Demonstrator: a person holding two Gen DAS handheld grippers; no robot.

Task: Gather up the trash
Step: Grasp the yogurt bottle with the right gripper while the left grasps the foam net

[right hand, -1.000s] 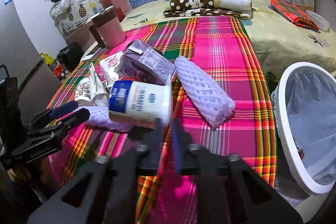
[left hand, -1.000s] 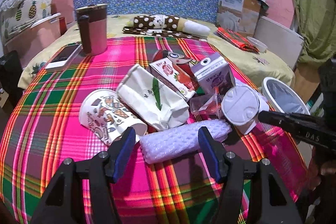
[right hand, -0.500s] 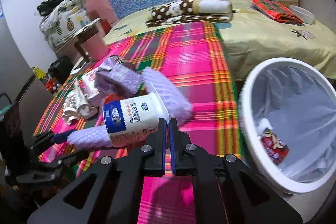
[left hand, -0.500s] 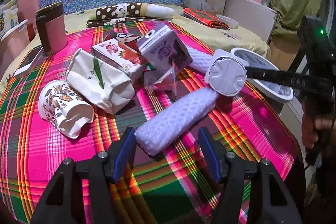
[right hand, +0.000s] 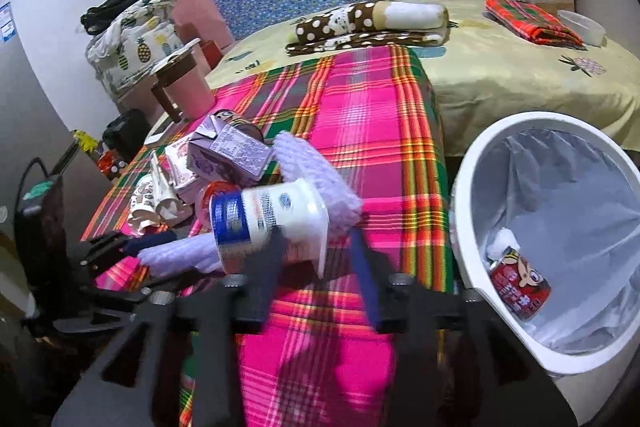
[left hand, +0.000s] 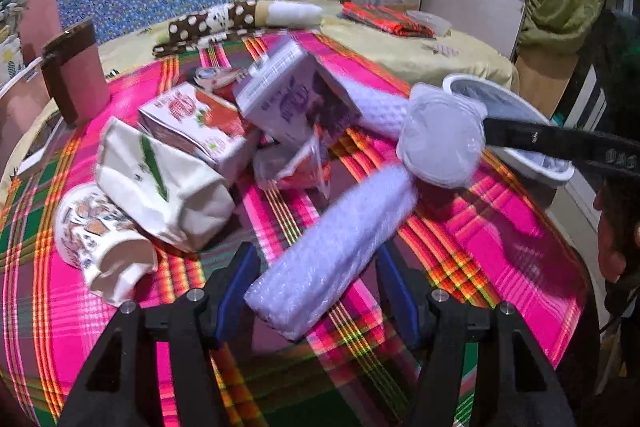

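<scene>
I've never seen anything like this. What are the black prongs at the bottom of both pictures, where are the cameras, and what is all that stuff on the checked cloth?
There is no robot here. A person holds a hand-held gripper in each hand, and each carries a wide-angle camera looking forward along its two jaws. Those jaws are the black prongs. One picture comes from the left gripper, the other from the right gripper.

On the pink checked cloth lies rubbish: a white foam sleeve, a purple carton, a crumpled paper bag and a patterned paper cup.

The left jaws stand open with the foam sleeve's end between them, not squeezed. The right jaws are opening, with the rim of a yogurt cup between them. To their right stands a white bin with a red can inside.
</scene>
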